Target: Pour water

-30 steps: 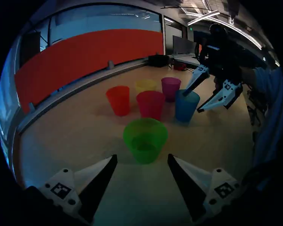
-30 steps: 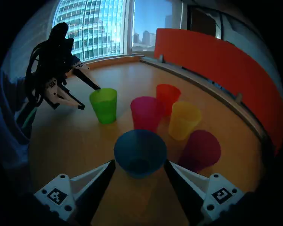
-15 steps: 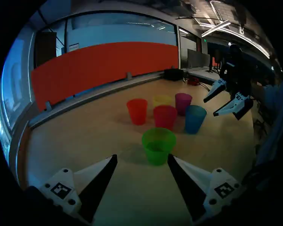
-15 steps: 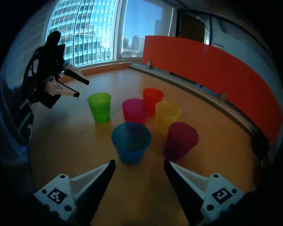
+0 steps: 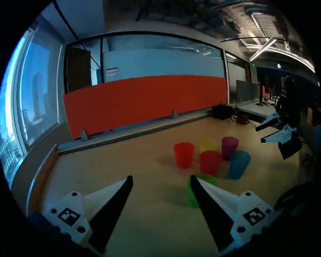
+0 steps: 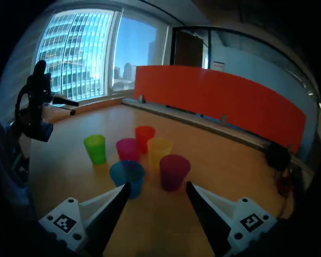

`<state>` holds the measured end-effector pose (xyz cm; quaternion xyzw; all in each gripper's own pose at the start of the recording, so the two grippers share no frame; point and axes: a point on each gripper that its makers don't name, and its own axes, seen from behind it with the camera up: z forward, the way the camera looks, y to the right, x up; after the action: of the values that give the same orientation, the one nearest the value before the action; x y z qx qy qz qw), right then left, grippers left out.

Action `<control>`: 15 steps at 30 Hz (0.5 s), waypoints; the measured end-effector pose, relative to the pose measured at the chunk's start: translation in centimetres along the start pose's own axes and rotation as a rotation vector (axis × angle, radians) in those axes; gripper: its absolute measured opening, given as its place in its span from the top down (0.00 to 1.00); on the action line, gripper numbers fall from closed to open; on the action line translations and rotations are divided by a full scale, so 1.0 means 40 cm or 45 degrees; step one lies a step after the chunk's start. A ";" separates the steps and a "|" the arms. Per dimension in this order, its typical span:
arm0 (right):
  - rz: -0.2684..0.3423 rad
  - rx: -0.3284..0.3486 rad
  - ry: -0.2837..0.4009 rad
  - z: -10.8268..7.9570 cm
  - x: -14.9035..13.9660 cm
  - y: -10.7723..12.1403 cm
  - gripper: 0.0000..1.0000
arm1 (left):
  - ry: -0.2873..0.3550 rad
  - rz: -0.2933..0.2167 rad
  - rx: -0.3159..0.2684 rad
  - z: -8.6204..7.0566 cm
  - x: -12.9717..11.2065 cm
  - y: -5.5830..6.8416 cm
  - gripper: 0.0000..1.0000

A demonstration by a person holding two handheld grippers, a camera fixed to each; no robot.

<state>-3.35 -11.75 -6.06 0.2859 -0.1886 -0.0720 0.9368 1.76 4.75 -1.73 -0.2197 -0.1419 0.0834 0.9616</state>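
Observation:
Several empty plastic cups stand clustered on the wooden table (image 5: 117, 171). In the left gripper view they are orange (image 5: 184, 154), yellow (image 5: 209, 145), purple (image 5: 230, 147), red (image 5: 210, 162), blue (image 5: 239, 164) and green (image 5: 196, 189), the green one partly behind a finger. My left gripper (image 5: 160, 178) is open and empty, held back from the green cup. The right gripper view has the blue cup (image 6: 127, 175) nearest, then purple (image 6: 174, 171), yellow (image 6: 159, 151), red (image 6: 128, 149), orange (image 6: 144, 136) and green (image 6: 95, 148). My right gripper (image 6: 157, 184) is open and empty, well short of them. No water is visible.
An orange partition (image 5: 147, 96) runs along the table's far edge. Tall windows (image 6: 79, 60) stand beyond the table. A black object (image 6: 277, 156) and cables lie near the table's end. The other gripper, held by a person, hovers at the side in each view (image 5: 261, 134) (image 6: 74, 107).
Both grippers have pulled back and risen away from the cups, which now look smaller and farther off. The cups have not moved. Both grippers stay open.

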 end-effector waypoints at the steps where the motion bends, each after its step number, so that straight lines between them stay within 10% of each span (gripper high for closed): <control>1: 0.016 -0.024 0.021 -0.003 0.007 0.010 0.00 | 0.016 -0.012 0.008 -0.002 0.008 -0.001 0.01; 15: 0.158 -0.342 0.307 -0.052 0.126 0.131 0.00 | 0.255 -0.094 0.233 -0.040 0.090 -0.041 0.01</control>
<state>2.24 -7.56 -3.13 0.1529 -0.0809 -0.0040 0.9849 5.81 3.45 -1.53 -0.1329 -0.0450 0.0382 0.9894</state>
